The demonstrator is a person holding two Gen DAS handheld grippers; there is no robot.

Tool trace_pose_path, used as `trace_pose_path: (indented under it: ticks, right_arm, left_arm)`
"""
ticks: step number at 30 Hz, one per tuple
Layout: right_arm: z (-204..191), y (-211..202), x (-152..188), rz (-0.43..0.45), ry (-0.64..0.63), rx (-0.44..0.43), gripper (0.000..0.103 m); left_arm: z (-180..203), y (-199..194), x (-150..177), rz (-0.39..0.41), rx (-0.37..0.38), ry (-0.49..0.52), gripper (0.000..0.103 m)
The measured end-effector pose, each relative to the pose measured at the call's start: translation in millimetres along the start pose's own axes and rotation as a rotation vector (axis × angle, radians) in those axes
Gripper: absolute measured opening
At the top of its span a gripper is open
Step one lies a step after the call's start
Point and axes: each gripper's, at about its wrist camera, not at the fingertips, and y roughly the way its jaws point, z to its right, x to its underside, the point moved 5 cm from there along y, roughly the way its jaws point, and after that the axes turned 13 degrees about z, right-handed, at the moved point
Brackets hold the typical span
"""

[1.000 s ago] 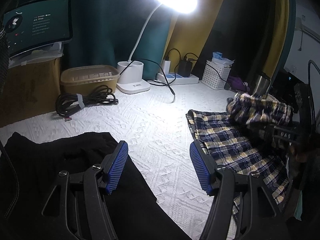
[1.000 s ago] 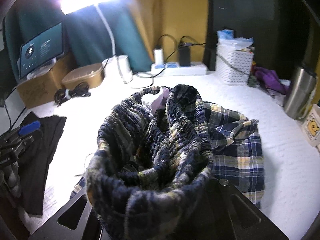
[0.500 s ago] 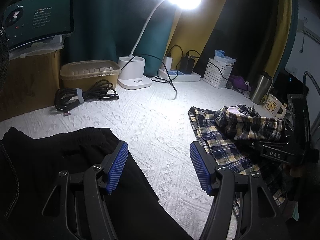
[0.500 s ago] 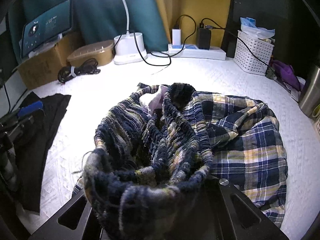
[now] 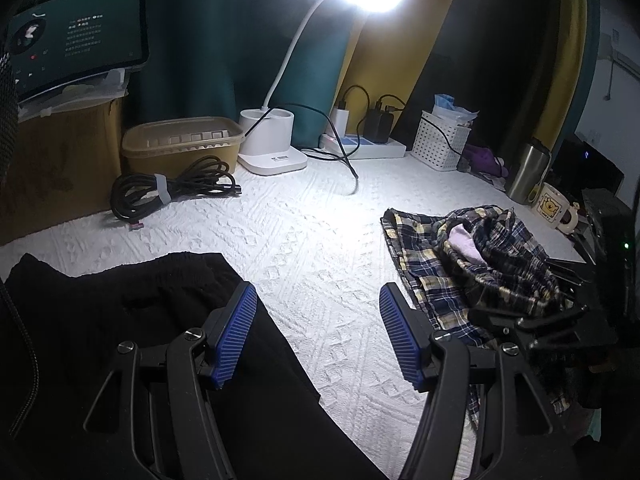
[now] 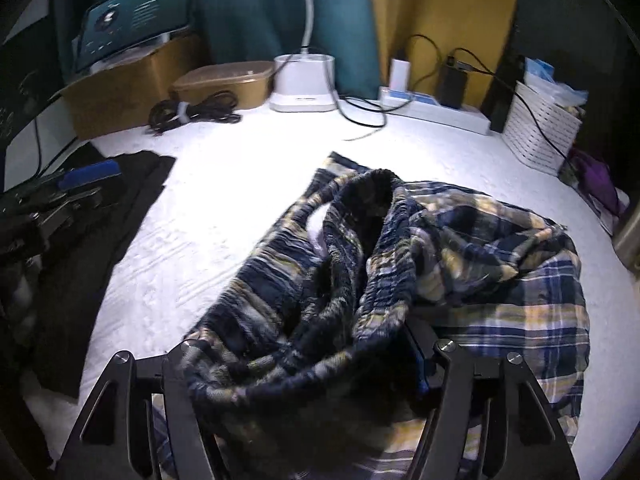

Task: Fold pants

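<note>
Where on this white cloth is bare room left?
Bare: the wide strip between the black pants and plaid pants, up to the cable bundle. Crowded: the back edge, lamp base to basket.

Two garments are lying on the white cloth (image 5: 320, 240): one plaid pants (image 6: 460, 264) and one black garment (image 5: 120, 320). One lamp (image 5: 272, 148), one basket (image 5: 440, 144), one cable coil (image 5: 172, 192), one tub (image 5: 180, 144), one flask (image 5: 528, 176), one mug (image 5: 554, 212) and one screen (image 5: 76, 36) are standing around.

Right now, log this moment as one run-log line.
task: fold pants | left gripper: open, idle | right gripper: jaws just opening, waistband between | plaid pants: bunched on table
</note>
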Motion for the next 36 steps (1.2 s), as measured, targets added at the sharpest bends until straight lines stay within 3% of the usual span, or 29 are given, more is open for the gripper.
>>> trace_pose_path:
  ticks: [5,10,16,25,36]
  right_arm:
    - [-6.5,-10.5,-2.3,0.02,-0.006,-0.043,0.07]
    - [-11.3,-34.4,-8.7,0.082,-0.059,-0.035,0.084]
    - [3.8,-60.8,-14.5,0.138,-0.04,-0.02,0.084]
    - [58.1,-88.2,3.9,0.174,0.056,0.052,0.084]
    - [137.0,-106.3,44.7,0.177,0.202,0.151,0.084]
  left_arm:
    - [5.2,-2.9,-0.3,-0.001,-0.01,0.016,0.064]
    - [13.6,-5.6,-1.0,-0.008,-0.012,0.03,0.064]
    - [34.0,-9.1,-6.4,-0.006,0.0,0.054,0.064]
    - [83.1,-5.7,-10.2,-0.019,0.054,0.122,0.064]
    - [151.4,24.7,-6.4,-0.067,0.147,0.233,0.064]
